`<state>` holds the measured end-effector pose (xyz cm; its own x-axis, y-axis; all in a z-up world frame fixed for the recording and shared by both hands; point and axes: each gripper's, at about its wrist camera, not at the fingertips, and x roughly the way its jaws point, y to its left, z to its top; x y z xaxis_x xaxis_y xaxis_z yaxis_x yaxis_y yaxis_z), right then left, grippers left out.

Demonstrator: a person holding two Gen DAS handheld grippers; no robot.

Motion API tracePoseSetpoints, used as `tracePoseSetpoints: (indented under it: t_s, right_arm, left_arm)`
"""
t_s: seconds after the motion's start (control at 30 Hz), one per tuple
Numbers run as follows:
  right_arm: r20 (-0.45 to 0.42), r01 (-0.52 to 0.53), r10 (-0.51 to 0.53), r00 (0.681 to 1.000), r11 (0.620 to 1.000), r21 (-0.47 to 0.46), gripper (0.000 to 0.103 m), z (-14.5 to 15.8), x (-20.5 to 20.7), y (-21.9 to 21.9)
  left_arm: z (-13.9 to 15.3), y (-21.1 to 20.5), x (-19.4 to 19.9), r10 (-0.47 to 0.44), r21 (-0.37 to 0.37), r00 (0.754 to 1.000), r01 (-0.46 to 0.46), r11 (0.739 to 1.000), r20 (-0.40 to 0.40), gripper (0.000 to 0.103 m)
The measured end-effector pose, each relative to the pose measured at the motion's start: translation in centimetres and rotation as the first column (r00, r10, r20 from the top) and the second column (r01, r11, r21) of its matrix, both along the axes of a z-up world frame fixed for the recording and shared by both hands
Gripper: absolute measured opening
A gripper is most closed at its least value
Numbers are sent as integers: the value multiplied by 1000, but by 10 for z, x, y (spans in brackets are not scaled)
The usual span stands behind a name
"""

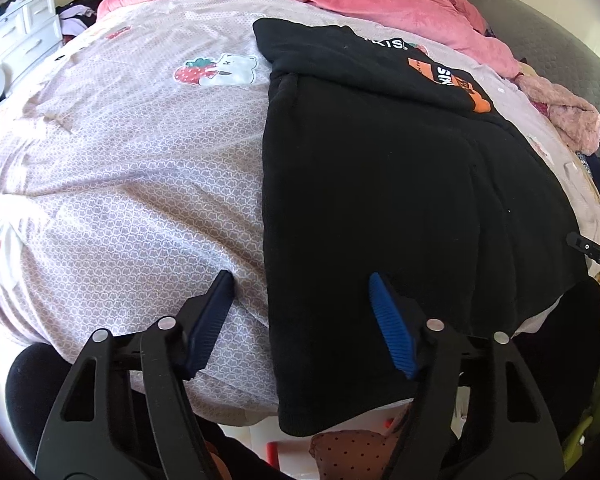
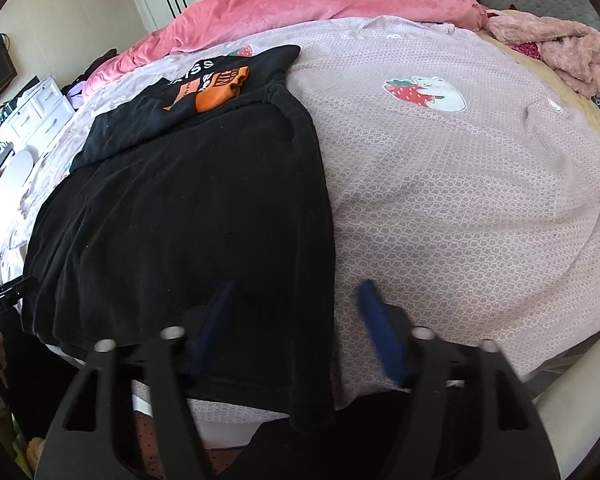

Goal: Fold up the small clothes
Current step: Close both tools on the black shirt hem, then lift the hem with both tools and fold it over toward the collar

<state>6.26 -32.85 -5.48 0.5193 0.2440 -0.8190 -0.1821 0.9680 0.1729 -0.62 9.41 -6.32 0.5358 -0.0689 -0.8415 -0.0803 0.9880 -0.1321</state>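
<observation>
**Two black garments lying on the bed, both grippers hovering spread**

Two dark pieces are lying on the patterned bed sheet: a large black garment spreading flat toward the near edge of the bed, and a smaller black printed top resting beyond it, its near part overlapping the big one's far end. The printed top is showing one orange patch and white lettering — only "KISS" can be read in the left wrist view, the rest being too small to tell.

The left gripper is hanging over the black garment's left edge, its jaws spread wide and holding nothing; one fingertip is sitting over the sheet, the other over the black cloth. The right gripper is hanging over the same garment's right edge, jaws likewise spread and empty.

The sheet is carrying strawberry-and-bear prints — one bear print is showing clearly in each view. One pink comforter is bunching along the far side of the bed, and one fluffy pink garment is lying at the far right corner.
</observation>
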Motion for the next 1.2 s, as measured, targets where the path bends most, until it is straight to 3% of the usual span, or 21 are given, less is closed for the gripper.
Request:
tracePoseSetpoints:
  t_s: [0.03,0.07,0.13,0.23,0.37,0.53,0.67,0.73,0.93,0.97,1.03,1.1,1.2]
  right_arm:
    - [-1,-16,16,1000,1000,11,35,0,0,1]
    - [-4,-33,33,999,999,30,26,0,-1,1]
    - [7,-50,50,999,998,34,8,1,-3,4]
    - [37,-53,52,998,998,35,6,7,-5,2]
    - [76,-33,32,997,999,6,6,17,-11,-11]
    - [25,-33,34,999,999,-33,7,1,-7,-7]
    - [13,-48,48,999,999,4,17,0,-10,-3]
    - [-7,-55,55,998,998,33,31,-3,-11,-4]
    - [-7,-73,73,997,997,20,37,-5,-13,2]
    - [-6,-75,75,997,997,29,35,-5,-13,2]
    - [-1,-85,86,996,995,52,16,-5,-15,1]
    - [5,-83,83,997,995,61,11,-3,-15,-1]
    - [33,-87,85,996,993,84,7,4,-19,-5]
  left_arm:
    - [0,0,0,0,2,1000,0,1000,3,55]
    - [0,0,-1,0,2,1000,0,1000,6,53]
    - [1,1,-2,-4,0,1000,4,1000,14,40]
    - [3,2,-6,-9,-9,1000,9,1000,26,21]
    - [8,6,-9,-16,-8,999,16,1000,30,10]
    - [6,7,-12,-9,-23,1000,10,1000,28,10]
    - [3,5,-14,-12,-37,1000,13,999,17,16]
    - [1,4,-15,-14,-41,1000,14,999,13,20]
    - [-2,1,-17,-7,-49,1000,7,999,9,23]
    - [-2,-1,-17,-6,-42,1000,6,999,11,23]
    - [-1,-4,-19,-4,-20,1000,4,1000,16,14]
    - [4,-5,-21,-3,-12,1000,3,1000,30,6]
    - [14,-3,-24,-3,-34,998,5,999,58,4]
